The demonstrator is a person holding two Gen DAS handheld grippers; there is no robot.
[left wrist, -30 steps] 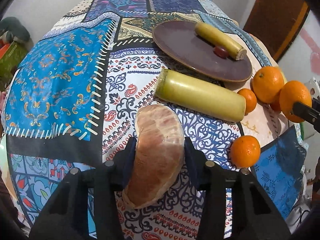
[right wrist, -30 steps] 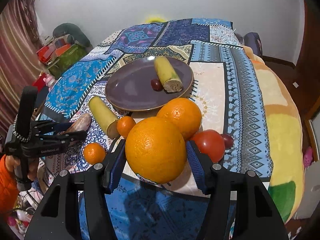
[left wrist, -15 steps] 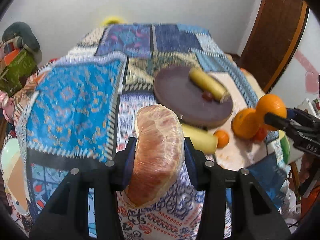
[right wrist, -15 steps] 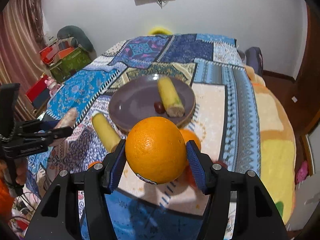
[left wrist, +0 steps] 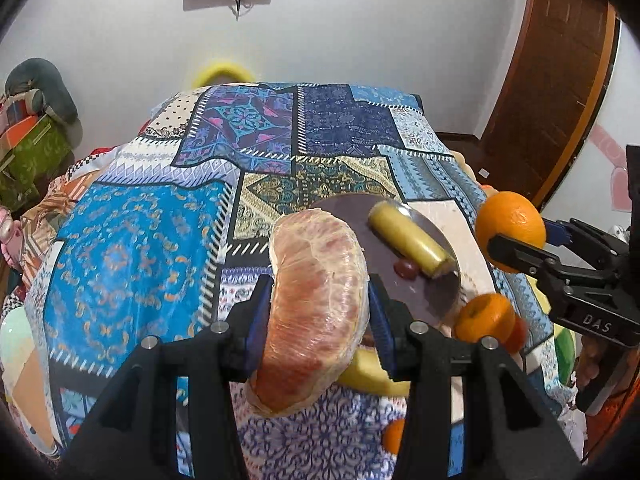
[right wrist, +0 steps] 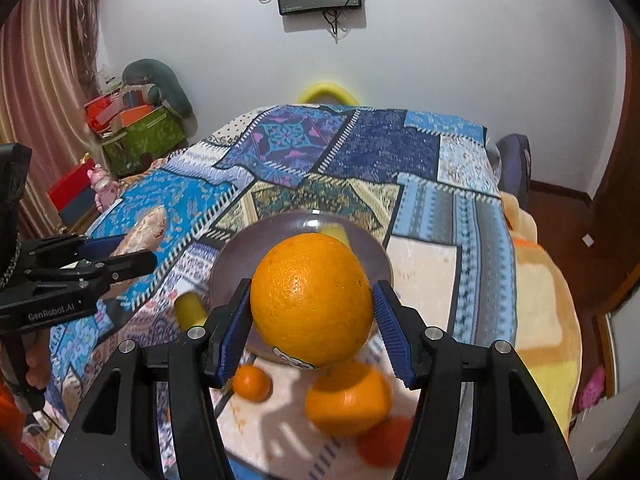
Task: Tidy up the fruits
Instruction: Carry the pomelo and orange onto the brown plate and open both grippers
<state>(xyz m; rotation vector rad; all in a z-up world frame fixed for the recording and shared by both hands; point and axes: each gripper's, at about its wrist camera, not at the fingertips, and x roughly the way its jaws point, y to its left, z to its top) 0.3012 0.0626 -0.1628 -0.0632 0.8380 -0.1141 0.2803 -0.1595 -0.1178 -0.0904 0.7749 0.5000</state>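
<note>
My left gripper (left wrist: 316, 320) is shut on a peeled pomelo wedge (left wrist: 316, 304) wrapped in clear film, held high above the patchwork cloth. My right gripper (right wrist: 310, 324) is shut on a large orange (right wrist: 312, 300), also lifted; it shows in the left wrist view (left wrist: 510, 228) at the right. Below lies a dark purple plate (left wrist: 424, 292) with a yellow-green cylinder fruit piece (left wrist: 408, 242) and a small dark red fruit (left wrist: 406, 268). The plate (right wrist: 240, 264) sits just behind the orange in the right wrist view.
On the cloth near the plate lie another orange (right wrist: 348, 398), a small tangerine (right wrist: 252, 382), a tomato (right wrist: 384, 444) and a second yellow-green piece (right wrist: 190, 310). Boxes and toys (right wrist: 132, 132) stand at the far left; a wooden door (left wrist: 552, 92) is at the right.
Both grippers have risen well above the bed with their fruit still held. The plate and loose fruit now look smaller and lower in both views.
</note>
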